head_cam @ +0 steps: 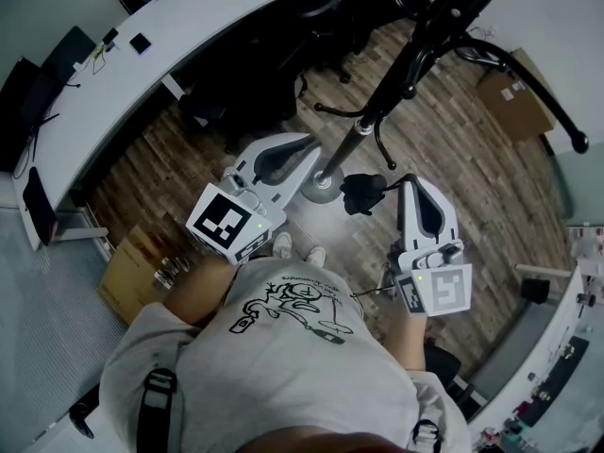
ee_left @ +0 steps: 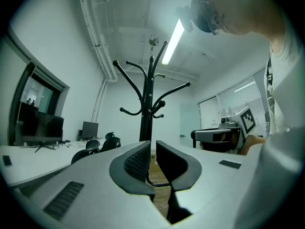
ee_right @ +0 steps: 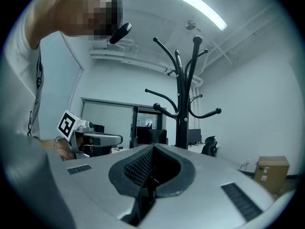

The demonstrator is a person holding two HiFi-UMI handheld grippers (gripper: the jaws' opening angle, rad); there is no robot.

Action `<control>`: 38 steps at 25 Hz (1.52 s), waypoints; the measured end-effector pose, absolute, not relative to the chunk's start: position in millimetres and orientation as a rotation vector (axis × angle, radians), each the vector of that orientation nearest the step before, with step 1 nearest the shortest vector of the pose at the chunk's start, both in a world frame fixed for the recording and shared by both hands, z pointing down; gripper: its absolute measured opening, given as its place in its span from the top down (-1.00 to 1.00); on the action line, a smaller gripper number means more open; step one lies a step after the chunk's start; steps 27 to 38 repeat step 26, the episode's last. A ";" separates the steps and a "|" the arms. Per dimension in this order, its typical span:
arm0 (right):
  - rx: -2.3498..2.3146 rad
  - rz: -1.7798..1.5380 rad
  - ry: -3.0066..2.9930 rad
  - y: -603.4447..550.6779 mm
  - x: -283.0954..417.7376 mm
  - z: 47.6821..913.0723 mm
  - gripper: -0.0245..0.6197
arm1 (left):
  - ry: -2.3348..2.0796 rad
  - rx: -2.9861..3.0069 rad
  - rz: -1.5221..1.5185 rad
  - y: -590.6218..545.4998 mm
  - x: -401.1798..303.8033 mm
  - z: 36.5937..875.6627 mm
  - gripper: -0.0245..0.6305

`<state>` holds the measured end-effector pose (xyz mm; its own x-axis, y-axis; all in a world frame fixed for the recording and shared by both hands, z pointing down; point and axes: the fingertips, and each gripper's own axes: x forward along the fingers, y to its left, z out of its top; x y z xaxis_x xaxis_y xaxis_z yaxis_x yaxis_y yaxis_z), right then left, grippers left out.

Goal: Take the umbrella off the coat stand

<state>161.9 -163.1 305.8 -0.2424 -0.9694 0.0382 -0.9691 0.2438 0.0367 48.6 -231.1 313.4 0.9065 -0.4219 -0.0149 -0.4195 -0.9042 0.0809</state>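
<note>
Black, bundled small: spotted the umbrella at frame centre in the head view, low beside the coat stand and at the tip of the right gripper, jaws clenched together; left gripper slightly parted, empty. Judged light, soft, slippery; best pinched by its stiff handle

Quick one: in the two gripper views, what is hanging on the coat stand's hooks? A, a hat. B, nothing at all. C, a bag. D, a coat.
B: in both gripper views the coat stand shows only bare curved arms, with nothing hung on any of them.
</note>
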 end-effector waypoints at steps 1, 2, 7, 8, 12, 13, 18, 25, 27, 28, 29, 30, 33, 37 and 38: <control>1.894 0.006 -2.438 -161.4 162.5 311.0 0.91 | -0.662 2.988 -0.048 -230.4 48.7 315.2 0.76; 1.891 0.012 -2.438 -160.4 163.0 313.7 0.91 | -0.662 2.984 -0.046 -229.6 49.1 316.9 0.76; 1.913 -0.020 -2.403 -160.8 164.1 302.4 0.91 | -0.651 2.977 -0.042 -224.7 51.4 320.8 0.76; 1.913 -0.017 -2.402 -160.3 164.3 302.7 0.91 | -0.649 2.975 -0.039 -224.1 52.2 321.7 0.76; 1.909 -0.015 -2.403 -158.4 165.3 303.4 0.91 | -0.648 2.969 -0.038 -222.7 53.8 324.1 0.76; 1.910 -0.014 -2.402 -157.7 165.6 303.4 0.91 | -0.649 2.968 -0.039 -222.6 53.8 324.0 0.76; 1.912 -0.010 -2.400 -156.7 168.7 305.3 0.91 | -0.656 2.967 -0.043 -223.5 54.0 323.1 0.77; 1.907 -0.012 -2.392 -155.0 168.9 305.3 0.91 | -0.665 2.970 -0.046 -223.5 52.5 321.8 0.77; 1.906 -0.010 -2.393 -154.5 169.2 306.3 0.91 | -0.665 2.971 -0.044 -223.3 52.6 321.7 0.77; 1.906 -0.010 -2.393 -154.5 169.2 306.3 0.91 | -0.665 2.971 -0.044 -223.3 52.6 321.7 0.77; 1.906 -0.010 -2.393 -154.5 169.2 306.3 0.91 | -0.665 2.971 -0.044 -223.3 52.6 321.7 0.77; 1.906 -0.010 -2.393 -154.5 169.2 306.3 0.91 | -0.665 2.971 -0.044 -223.3 52.6 321.7 0.77; 1.906 -0.010 -2.393 -154.5 169.2 306.3 0.91 | -0.665 2.971 -0.044 -223.3 52.6 321.7 0.77; 1.906 -0.010 -2.393 -154.5 169.2 306.3 0.91 | -0.665 2.971 -0.044 -223.3 52.6 321.7 0.77; 1.906 -0.010 -2.393 -154.5 169.2 306.3 0.91 | -0.665 2.971 -0.044 -223.3 52.6 321.7 0.77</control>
